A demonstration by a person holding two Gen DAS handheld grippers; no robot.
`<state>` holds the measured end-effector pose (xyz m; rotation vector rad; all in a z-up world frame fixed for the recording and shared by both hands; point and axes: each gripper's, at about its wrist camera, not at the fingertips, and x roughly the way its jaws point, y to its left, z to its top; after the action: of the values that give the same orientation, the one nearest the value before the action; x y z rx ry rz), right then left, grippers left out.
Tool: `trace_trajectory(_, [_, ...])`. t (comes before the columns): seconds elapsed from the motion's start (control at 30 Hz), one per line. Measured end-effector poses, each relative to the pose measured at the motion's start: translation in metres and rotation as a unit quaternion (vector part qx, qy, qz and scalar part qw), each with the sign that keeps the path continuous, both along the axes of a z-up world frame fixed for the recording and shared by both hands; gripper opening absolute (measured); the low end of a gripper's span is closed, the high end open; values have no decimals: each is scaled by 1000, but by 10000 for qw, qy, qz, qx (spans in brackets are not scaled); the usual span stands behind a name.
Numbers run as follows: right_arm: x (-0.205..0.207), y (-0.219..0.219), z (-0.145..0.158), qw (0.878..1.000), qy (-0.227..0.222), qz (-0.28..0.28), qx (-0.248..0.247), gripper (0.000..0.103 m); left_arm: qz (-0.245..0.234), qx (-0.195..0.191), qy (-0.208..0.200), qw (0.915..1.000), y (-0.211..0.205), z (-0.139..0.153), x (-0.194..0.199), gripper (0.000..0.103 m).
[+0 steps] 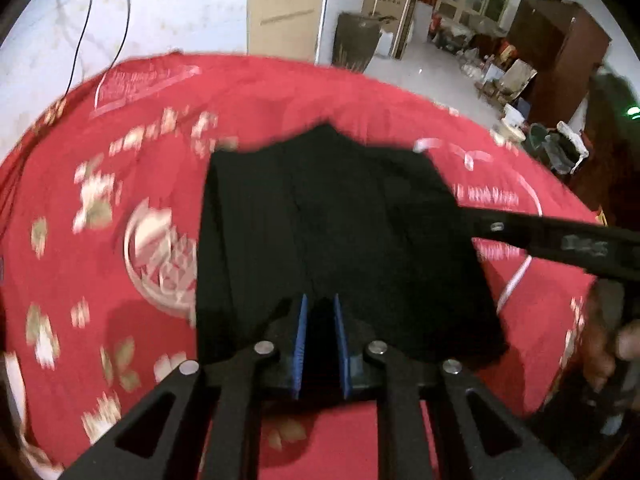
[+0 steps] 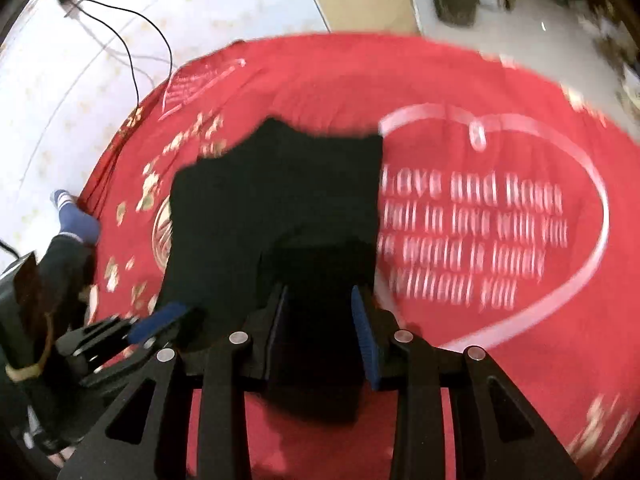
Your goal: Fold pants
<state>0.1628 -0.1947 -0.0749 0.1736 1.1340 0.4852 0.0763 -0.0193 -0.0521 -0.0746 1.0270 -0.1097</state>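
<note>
Black pants [image 1: 328, 220] lie folded on a red bedspread [image 1: 100, 208] printed with gold flowers and a white heart with lettering; the surface looks like a bed. Left gripper [image 1: 320, 344] sits at the pants' near edge, jaws narrow, dark fabric between the blue pads; whether they pinch it I cannot tell. Right gripper [image 2: 320, 340] has a thick fold of the pants between its pads, clamped on it. Both views are motion-blurred. Cluttered room behind.

Right gripper [image 2: 320, 336] clamped black pants [image 2: 276, 200] on red bedspread [image 2: 460, 92]; left gripper [image 2: 160, 320] at 8 o'clock.
</note>
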Motion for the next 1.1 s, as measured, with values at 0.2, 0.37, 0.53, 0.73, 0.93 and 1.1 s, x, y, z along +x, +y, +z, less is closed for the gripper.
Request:
trace_trajectory(0.2, [41, 7, -5, 9992, -404, 9, 5, 33, 136, 280, -196, 9993, 11, 5, 63, 18])
trace_trajectory(0.37, [54, -7, -26, 9992, -149, -370, 48, 33, 194, 389, -46, 9990, 16, -16, 85, 18])
trace_trajectory(0.53, [57, -14, -28, 9988, -27, -451, 168, 33, 135, 638, -150, 9978, 6, -18, 81, 19])
trace_trajectory(0.73, [55, -25, -17, 9970, -116, -661, 393, 33, 175, 779, -141, 9967, 2, -2, 72, 19])
trace_trajectory(0.93, [32, -26, 2, 9958, -246, -609, 632, 33, 251, 723, -248, 9968, 5, 14, 48, 19])
trace_trajectory(1.1, [2, -18, 16, 9972, -340, -380, 552, 33, 299, 639, -265, 9972, 5, 21, 23, 19])
